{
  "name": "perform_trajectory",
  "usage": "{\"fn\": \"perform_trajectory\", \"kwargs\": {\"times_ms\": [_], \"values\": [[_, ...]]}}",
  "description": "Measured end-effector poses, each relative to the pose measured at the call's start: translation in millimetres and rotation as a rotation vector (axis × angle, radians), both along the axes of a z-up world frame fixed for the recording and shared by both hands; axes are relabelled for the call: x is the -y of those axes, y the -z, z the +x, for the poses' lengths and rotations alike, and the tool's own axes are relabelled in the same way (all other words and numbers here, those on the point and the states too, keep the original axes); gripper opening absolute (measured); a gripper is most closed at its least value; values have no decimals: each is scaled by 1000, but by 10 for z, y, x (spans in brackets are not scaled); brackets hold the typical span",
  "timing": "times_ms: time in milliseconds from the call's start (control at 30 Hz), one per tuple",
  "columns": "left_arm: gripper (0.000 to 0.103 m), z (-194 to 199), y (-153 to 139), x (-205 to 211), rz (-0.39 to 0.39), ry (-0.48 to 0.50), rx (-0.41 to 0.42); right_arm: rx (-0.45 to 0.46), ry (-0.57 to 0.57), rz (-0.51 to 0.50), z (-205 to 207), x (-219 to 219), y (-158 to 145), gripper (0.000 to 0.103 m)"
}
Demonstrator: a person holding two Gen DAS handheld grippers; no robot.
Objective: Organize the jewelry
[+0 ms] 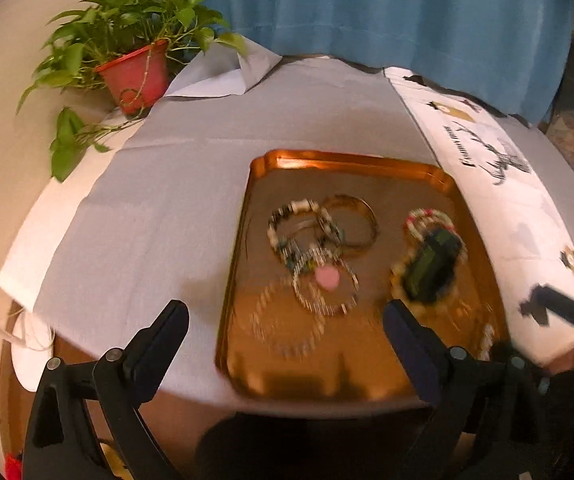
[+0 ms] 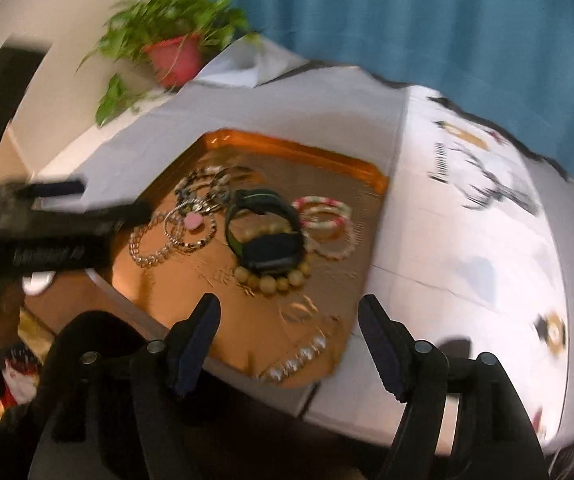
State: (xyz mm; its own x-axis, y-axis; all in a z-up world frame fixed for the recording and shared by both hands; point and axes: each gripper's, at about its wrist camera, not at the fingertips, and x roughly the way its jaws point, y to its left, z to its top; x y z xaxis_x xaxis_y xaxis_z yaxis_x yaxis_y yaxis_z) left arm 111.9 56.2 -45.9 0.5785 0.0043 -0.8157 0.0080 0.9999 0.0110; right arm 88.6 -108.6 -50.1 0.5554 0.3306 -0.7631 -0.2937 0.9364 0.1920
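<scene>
Hovering above near edge of copper tray (image 1: 367,160), left gripper (image 1: 285,316) has fingers spread wide, nothing between. Right gripper (image 2: 289,312) likewise spread, empty, over tray's near corner. Jewelry lies inside tray: dark smartwatch (image 2: 265,236) atop yellow bead bracelet (image 2: 275,280), pink-white bangles (image 2: 323,212) beside it, pearl bracelet (image 2: 299,358) near front edge, pink pendant (image 1: 327,277) among tangled chains, detail blurred. Potted plant (image 1: 127,48) at table's far corner.

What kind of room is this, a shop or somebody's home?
Most likely a home, though I can't be sure. A potted plant in a red pot stands at the table's far corner, a blue curtain hangs behind, and the jewelry lies on a copper-colored tray, not in a display case.
</scene>
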Motion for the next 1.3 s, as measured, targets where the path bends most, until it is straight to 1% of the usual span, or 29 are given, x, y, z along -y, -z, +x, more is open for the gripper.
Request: {"fn": "perform_trajectory", "kwargs": {"times_ms": [67, 133, 267, 367, 567, 867, 1300], "values": [[96, -241, -34, 24, -3, -1, 19, 29, 67, -6, -146, 74, -49, 75], [96, -434, -68, 64, -7, 9, 40, 41, 110, -21, -251, 129, -64, 76], [96, -765, -146, 131, 9, 24, 74, 43, 123, -44, -442, 126, -54, 77], [97, -943, -206, 180, 13, 37, 91, 52, 120, -60, -611, 119, -64, 77], [97, -1205, -317, 215, 31, 34, 130, 81, 102, -73, -876, 86, -145, 77], [97, -1397, -397, 271, 38, 45, 158, 113, 91, -82, -1099, 99, -264, 77], [97, -1445, -426, 286, 32, 48, 166, 123, 94, -83, -1165, 117, -302, 77]]}}
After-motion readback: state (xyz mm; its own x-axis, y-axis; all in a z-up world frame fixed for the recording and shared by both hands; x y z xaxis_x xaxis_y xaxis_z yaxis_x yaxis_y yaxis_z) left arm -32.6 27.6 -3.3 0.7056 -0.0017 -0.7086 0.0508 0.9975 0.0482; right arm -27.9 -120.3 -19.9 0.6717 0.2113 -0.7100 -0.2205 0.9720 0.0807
